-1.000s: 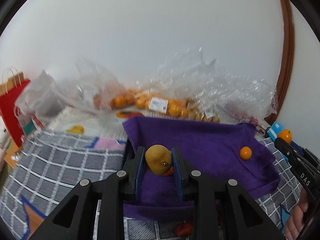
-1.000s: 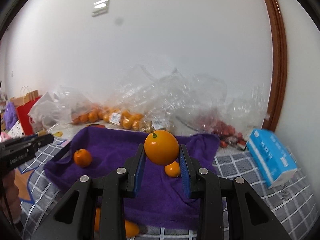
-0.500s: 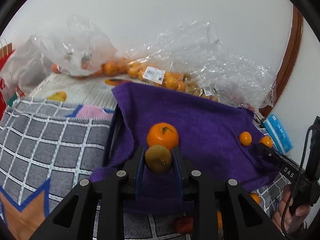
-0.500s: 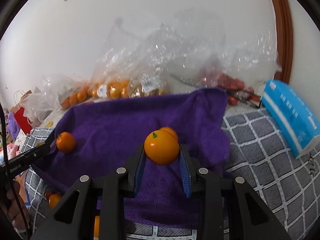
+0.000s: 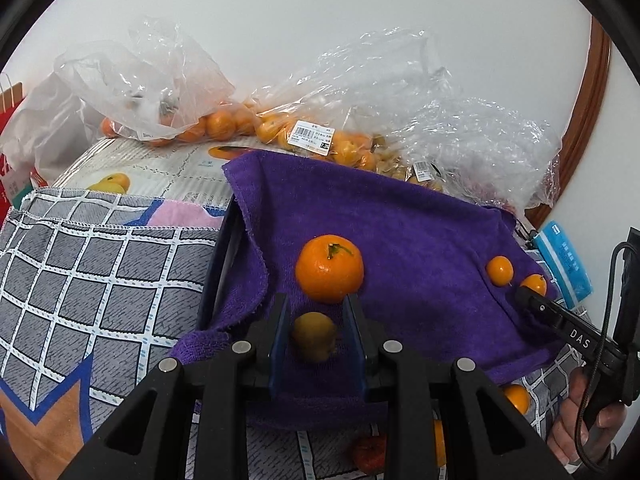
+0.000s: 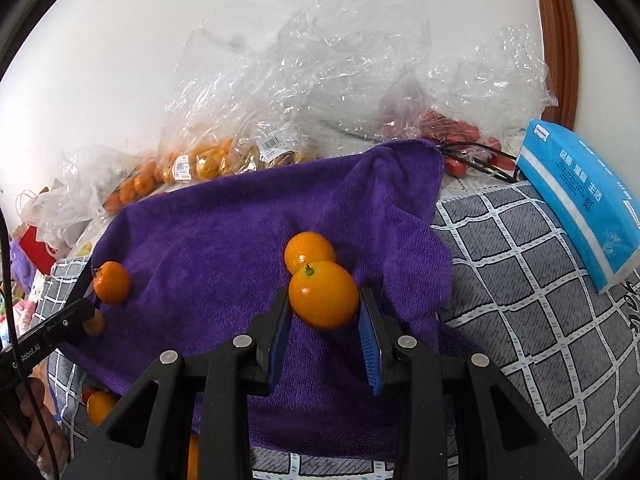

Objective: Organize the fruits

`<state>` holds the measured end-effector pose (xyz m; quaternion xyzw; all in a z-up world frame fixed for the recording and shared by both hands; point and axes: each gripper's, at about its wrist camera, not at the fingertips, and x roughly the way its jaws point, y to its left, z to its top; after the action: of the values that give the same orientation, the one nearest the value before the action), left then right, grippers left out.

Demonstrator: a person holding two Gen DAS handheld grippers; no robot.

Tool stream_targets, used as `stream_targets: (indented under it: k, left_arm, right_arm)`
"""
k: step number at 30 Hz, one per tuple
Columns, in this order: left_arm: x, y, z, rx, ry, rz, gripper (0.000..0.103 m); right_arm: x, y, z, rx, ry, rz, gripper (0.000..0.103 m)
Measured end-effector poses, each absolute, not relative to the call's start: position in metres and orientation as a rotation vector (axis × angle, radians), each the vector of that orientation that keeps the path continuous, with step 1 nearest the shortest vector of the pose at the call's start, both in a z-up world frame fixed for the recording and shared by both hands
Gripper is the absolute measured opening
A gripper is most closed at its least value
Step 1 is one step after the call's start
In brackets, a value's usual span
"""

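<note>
From my left wrist, my left gripper (image 5: 316, 334) is clamped on a small yellow-brown fruit (image 5: 314, 340), roundish with no clear long axis, held low over the near part of the purple towel (image 5: 400, 224). Just beyond it on the towel sits a big orange (image 5: 329, 268), its green stem pointing up and slightly right. At the towel's right edge lies a small orange (image 5: 499, 271), and only this view shows my right gripper from outside.

From my right wrist, my right gripper (image 6: 325, 316) squeezes a held orange (image 6: 323, 294), stem tilted up toward the far side, above the towel's near right part. It overlaps the small orange behind it. Only here do the blue tissue pack (image 6: 580, 196), right of the towel, and the red fruits (image 6: 460, 136) appear.
</note>
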<state>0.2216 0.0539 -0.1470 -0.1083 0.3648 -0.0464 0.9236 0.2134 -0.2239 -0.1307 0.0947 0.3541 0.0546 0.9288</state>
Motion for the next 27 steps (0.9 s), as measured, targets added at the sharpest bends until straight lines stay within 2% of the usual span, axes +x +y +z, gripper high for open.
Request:
stream_targets:
  k: [3,6,9,12,24,27]
  left_arm:
    - [0.222,0.054,-0.147,-0.227,0.747,-0.100,0.026]
    - [0.224,0.055,-0.147,-0.231,0.750,-0.108,0.032]
    - [0.221,0.059,-0.145,-0.252,0.735,-0.107,0.033]
    - [0.217,0.065,-0.139,-0.258,0.698,-0.087,0.040]
    - [0.203,0.076,-0.126,-0.225,0.610,0.004,0.041]
    - [0.197,0.075,-0.122,-0.202,0.585,0.009,0.048]
  right_arm:
    - [0.214,-0.224,-0.130,0.194,0.723,0.110,0.035]
    - [0.213,-0.222,-0.129,0.191,0.716,0.119,0.045]
    - [0.210,-0.219,-0.126,0.173,0.699,0.113,0.049]
    - [0.202,-0.219,-0.120,0.166,0.649,0.108,0.057]
    - [0.170,-0.226,-0.099,0.165,0.505,0.078,0.060]
    - [0.167,-0.222,-0.095,0.188,0.548,0.132,0.060]
